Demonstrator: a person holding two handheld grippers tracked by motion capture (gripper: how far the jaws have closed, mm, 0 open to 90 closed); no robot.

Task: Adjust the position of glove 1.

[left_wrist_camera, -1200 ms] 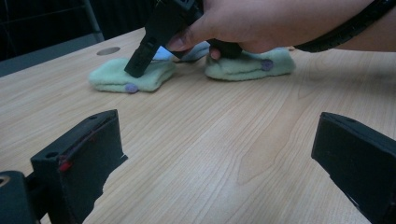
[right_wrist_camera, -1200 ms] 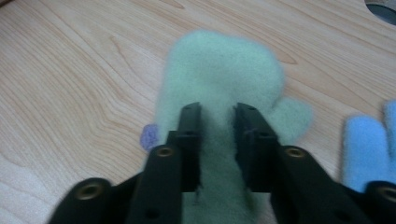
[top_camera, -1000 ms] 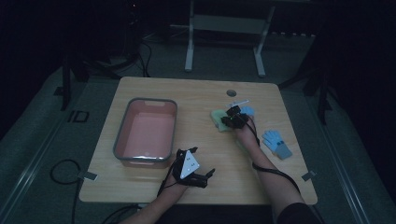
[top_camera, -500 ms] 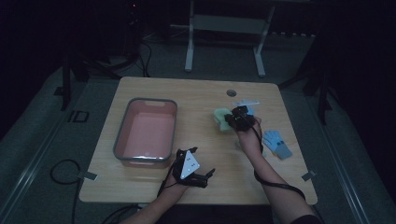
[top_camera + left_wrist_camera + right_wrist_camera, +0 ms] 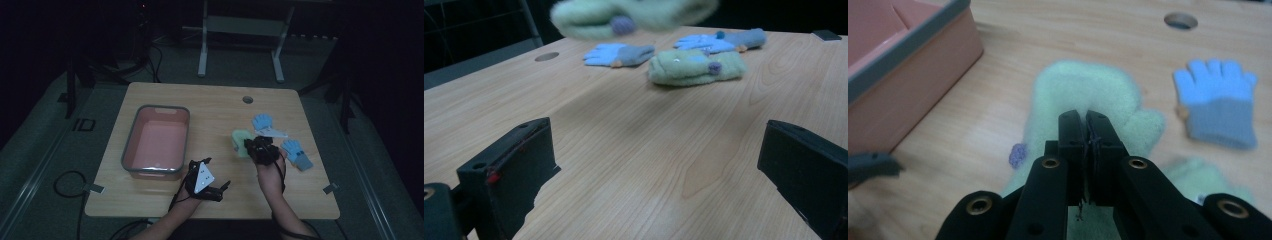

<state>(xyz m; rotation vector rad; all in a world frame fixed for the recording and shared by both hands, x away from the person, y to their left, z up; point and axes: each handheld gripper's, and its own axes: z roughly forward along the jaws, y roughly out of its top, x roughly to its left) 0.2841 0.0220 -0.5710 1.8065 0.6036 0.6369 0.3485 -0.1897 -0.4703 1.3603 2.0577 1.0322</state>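
My right gripper (image 5: 1086, 125) is shut on a pale green mitten (image 5: 1083, 90) and holds it off the table; in the high view the right gripper (image 5: 257, 147) is right of centre with the mitten (image 5: 241, 140) hanging at its left. A second green mitten (image 5: 696, 67) lies flat on the wood. Two blue gloves (image 5: 262, 121) (image 5: 296, 152) lie behind and to the right of it. My left gripper (image 5: 218, 173) rests near the front edge, its jaws wide apart with bare wood between them.
A pink bin with a grey rim (image 5: 162, 108) stands on the left half of the table, close to the held mitten's left (image 5: 908, 37). A round cable hole (image 5: 247, 99) is in the far part of the tabletop.
My right gripper has come toward the near side and risen, carrying the green mitten; the far blue glove is now uncovered. The left gripper has stayed put.
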